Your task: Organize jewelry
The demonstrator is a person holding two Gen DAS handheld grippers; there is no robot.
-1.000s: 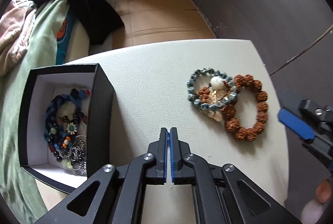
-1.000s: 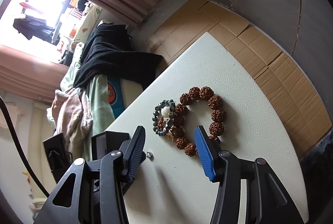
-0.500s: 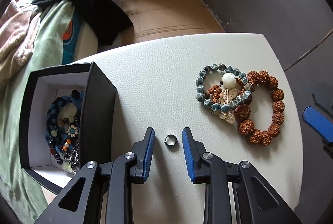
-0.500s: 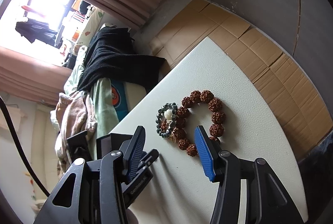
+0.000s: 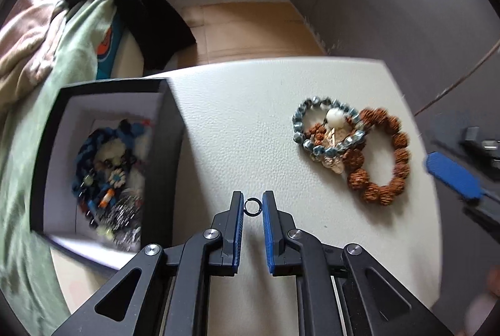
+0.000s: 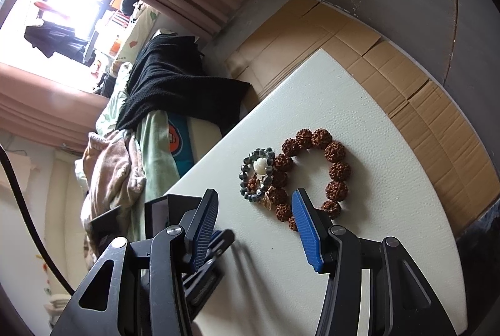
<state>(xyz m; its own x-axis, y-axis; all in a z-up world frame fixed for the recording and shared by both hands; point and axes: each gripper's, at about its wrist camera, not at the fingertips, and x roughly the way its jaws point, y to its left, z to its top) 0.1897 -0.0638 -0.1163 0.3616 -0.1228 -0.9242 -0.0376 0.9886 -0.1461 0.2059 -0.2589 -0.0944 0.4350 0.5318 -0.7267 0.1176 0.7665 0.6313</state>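
Observation:
A small dark ring [image 5: 252, 206] sits between the fingertips of my left gripper [image 5: 252, 208]; the jaws are closed on its sides. A black box [image 5: 170, 148] with a white lining stands at the left and holds several beaded pieces [image 5: 109, 167]. On the white table [image 5: 237, 123] lie a blue-grey bead bracelet [image 5: 322, 126] and a brown seed bracelet [image 5: 384, 161], overlapping. My right gripper [image 6: 254, 222] is open and empty, just short of the brown bracelet [image 6: 315, 170] and the blue-grey one [image 6: 256, 176].
A bed with green, pink and black fabric [image 5: 78, 23] borders the table on the left. Flattened cardboard [image 6: 390, 61] covers the floor beyond the table. The right gripper's blue pad [image 5: 453, 176] shows at the table's right edge.
My left gripper opened, showing the ring on the table, then narrowed onto it. The view is blurred and the box now looks nearer. The right gripper stayed open.

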